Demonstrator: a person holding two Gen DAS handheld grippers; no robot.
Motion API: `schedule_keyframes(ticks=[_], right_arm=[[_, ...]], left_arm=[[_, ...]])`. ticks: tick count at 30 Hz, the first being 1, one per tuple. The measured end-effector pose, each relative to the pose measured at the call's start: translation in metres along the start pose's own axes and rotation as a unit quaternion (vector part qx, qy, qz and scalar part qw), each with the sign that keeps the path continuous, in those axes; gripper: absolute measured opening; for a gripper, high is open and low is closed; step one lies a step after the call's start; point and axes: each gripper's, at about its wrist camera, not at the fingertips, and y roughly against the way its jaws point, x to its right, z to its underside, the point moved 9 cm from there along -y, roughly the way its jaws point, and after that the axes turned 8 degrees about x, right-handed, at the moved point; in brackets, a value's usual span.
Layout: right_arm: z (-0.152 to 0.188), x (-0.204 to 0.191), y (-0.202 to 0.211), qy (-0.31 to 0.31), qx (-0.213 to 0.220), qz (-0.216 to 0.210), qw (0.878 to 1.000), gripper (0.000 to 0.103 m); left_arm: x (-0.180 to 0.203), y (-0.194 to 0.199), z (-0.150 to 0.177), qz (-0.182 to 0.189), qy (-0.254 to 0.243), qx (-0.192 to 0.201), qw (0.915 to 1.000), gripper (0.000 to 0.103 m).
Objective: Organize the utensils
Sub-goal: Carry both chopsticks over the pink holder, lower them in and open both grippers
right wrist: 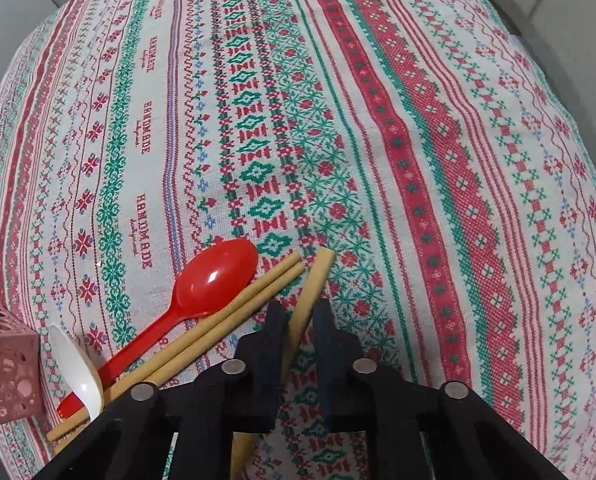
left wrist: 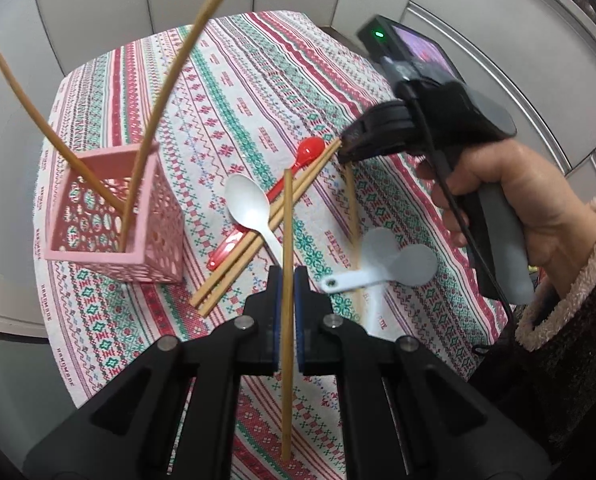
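My left gripper [left wrist: 286, 280] is shut on a bamboo chopstick [left wrist: 287, 360] and holds it upright above the table. A pink perforated basket [left wrist: 110, 216] at the left holds two chopsticks [left wrist: 154, 120] that lean out of it. My right gripper [right wrist: 300, 314] is open, its fingers on either side of another chopstick [right wrist: 314, 284] that lies on the cloth. Two more chopsticks [right wrist: 234, 312], a red spoon [right wrist: 214, 276] and a white spoon [left wrist: 248, 200] lie together mid-table. In the left wrist view the right gripper [left wrist: 344, 148] points down at the chopstick ends.
A white scoop [left wrist: 378, 256] lies on the patterned tablecloth [right wrist: 418, 140] near the right hand. The basket corner [right wrist: 2, 364] shows at the lower left of the right wrist view. White cabinet panels stand behind the table.
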Motion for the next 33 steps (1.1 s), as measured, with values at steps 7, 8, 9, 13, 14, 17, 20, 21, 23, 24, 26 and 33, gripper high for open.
schedule_keyframes(ticks=[7, 8, 9, 13, 14, 17, 20, 21, 23, 24, 26, 33], right_arm=[[0.001, 0.001, 0.036, -0.016, 0.028, -0.049, 0.998, 0.007], [0.000, -0.001, 0.045, -0.020, 0.035, -0.061, 0.997, 0.007], [-0.001, -0.003, 0.053, -0.021, 0.041, -0.069, 0.997, 0.006], [-0.004, -0.011, 0.088, -0.021, 0.072, -0.095, 0.993, 0.006], [-0.005, -0.013, 0.095, -0.020, 0.079, -0.101, 0.991, 0.006], [-0.010, -0.020, 0.122, -0.019, 0.110, -0.118, 0.987, 0.006], [-0.013, -0.028, 0.152, -0.012, 0.143, -0.129, 0.981, 0.006], [-0.014, -0.031, 0.163, -0.008, 0.157, -0.133, 0.979, 0.006], [-0.016, -0.038, 0.179, 0.001, 0.176, -0.137, 0.975, 0.006], [-0.018, -0.043, 0.191, 0.008, 0.191, -0.139, 0.972, 0.006], [-0.021, -0.051, 0.211, 0.019, 0.218, -0.142, 0.965, 0.006], [-0.031, -0.078, 0.277, 0.038, 0.302, -0.163, 0.938, 0.006]], left_arm=[[-0.007, 0.019, -0.010, 0.001, 0.017, 0.029, 0.9994, 0.006], [-0.008, 0.021, -0.014, 0.001, 0.019, 0.033, 0.9993, 0.006], [-0.009, 0.025, -0.017, 0.001, 0.021, 0.039, 0.9990, 0.006], [-0.016, 0.042, -0.028, 0.000, 0.032, 0.064, 0.9974, 0.006], [-0.017, 0.047, -0.031, -0.002, 0.035, 0.072, 0.9968, 0.006], [-0.020, 0.062, -0.040, -0.004, 0.042, 0.096, 0.9944, 0.006], [-0.022, 0.078, -0.049, -0.007, 0.045, 0.121, 0.9916, 0.006], [-0.024, 0.086, -0.053, -0.009, 0.046, 0.133, 0.9899, 0.006], [-0.027, 0.098, -0.060, -0.012, 0.050, 0.154, 0.9867, 0.006], [-0.029, 0.106, -0.064, -0.014, 0.053, 0.167, 0.9844, 0.006], [-0.035, 0.118, -0.071, -0.021, 0.057, 0.190, 0.9799, 0.006], [-0.055, 0.153, -0.092, -0.045, 0.075, 0.253, 0.9636, 0.006]])
